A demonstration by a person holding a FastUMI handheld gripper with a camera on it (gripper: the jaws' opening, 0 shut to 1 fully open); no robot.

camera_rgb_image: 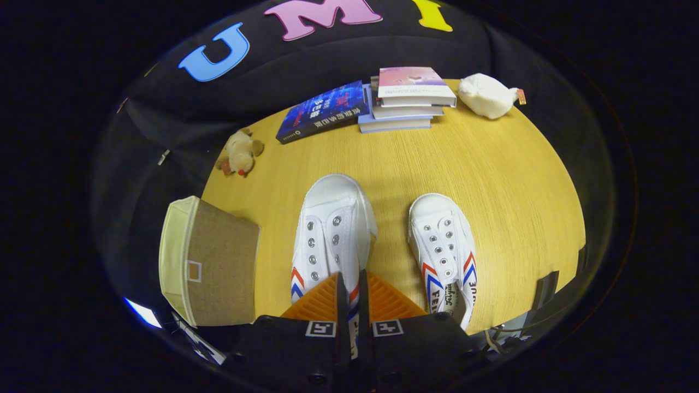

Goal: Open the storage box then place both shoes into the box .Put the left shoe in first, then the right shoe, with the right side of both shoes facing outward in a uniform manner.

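The left shoe (331,229), a white canvas sneaker with metal eyelets and red and blue chevrons on its side, is the one we have hold of. We see our gripper (349,289) with its fingers drawn close together, only a thin slot left between them, and the shoe's near side wall runs up into that slot, so both fingers look pressed on it. The shoe's toe points away from us, toward the books.

Taking this shoe as our landmark, the right shoe (445,251) lies to its right, apart from it, toe also pointing away; it is the same white sneaker, and its open collar with a printed insole faces us. To the left of our shoe stands the storage box (215,262), a brown fabric-covered box with a cream rim and a small label window on its side. It sits at the near left edge of the wooden table (508,180). We cannot tell whether its lid is open.

Beyond the toe of our shoe, at the far side of the table, lies a blue book (322,112), and just right of that a stack of books (409,98) with a pink cover on top. Right of the stack rests a white plush toy (487,95). Beyond our shoe and to its left, at the table's edge, lies a small tan plush toy (240,153).
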